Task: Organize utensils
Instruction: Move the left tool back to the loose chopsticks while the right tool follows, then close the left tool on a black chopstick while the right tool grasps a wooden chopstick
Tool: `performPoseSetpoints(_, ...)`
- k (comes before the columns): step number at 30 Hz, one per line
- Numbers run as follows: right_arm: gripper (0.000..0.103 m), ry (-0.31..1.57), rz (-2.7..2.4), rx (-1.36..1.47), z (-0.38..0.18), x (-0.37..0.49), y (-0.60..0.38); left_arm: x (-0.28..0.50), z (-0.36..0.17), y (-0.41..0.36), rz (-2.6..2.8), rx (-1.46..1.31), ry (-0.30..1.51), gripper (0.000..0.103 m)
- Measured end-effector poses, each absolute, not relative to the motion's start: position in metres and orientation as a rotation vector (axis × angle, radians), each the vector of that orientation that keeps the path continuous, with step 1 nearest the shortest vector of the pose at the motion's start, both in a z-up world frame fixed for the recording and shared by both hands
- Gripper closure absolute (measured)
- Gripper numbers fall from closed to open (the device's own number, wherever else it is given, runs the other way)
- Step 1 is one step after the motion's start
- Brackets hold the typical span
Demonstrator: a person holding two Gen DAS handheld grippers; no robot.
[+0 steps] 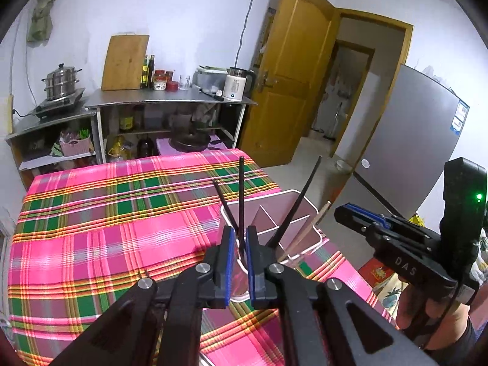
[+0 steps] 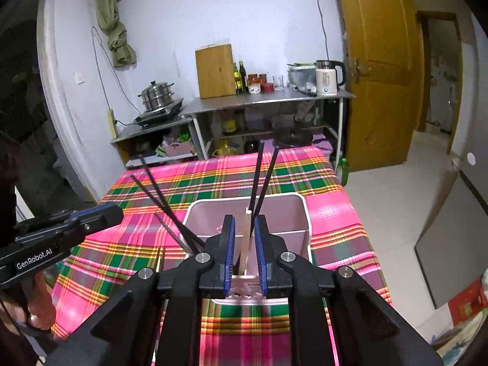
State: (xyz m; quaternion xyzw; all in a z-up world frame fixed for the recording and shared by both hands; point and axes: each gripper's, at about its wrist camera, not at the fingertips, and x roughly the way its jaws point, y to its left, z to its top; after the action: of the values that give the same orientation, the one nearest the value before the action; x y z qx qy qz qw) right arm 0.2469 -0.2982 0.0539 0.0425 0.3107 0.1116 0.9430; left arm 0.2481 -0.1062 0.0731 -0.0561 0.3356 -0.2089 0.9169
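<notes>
Two tongs over pink holder (image 2: pixel 276 213) | left tongs (image 1: pixel 240 245) grip black chopstick (image 1: pixel 241 195) | right tongs (image 2: pixel 245 245) parted around wooden chopstick (image 2: pixel 245 238)

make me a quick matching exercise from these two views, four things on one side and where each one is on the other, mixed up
Things:
1. wooden chopstick
2. steamer pot
3. cutting board
4. white kettle

Places:
A. leaning against the wall on the steel counter
B. right end of the steel counter, near the door
C. standing in the pink holder, between the right gripper's fingers
D. on the cooktop left of the counter

Pairs: 1-C, 2-D, 3-A, 4-B
</notes>
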Motion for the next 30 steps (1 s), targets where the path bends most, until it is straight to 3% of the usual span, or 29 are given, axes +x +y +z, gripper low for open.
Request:
performPoseSetpoints(15, 0.088, 0.618, 0.298, 0.04, 0.046, 0.183, -0.261, 0.182, 0.054, -0.067, -0.37, -0.127, 0.683, 0.096)
performPoseSetpoints(30, 0.088, 0.709, 0.36, 0.032, 0.004, 0.171, -0.237, 0.16, 0.0, -0.027, -0.281, -0.171, 0.786, 0.096)
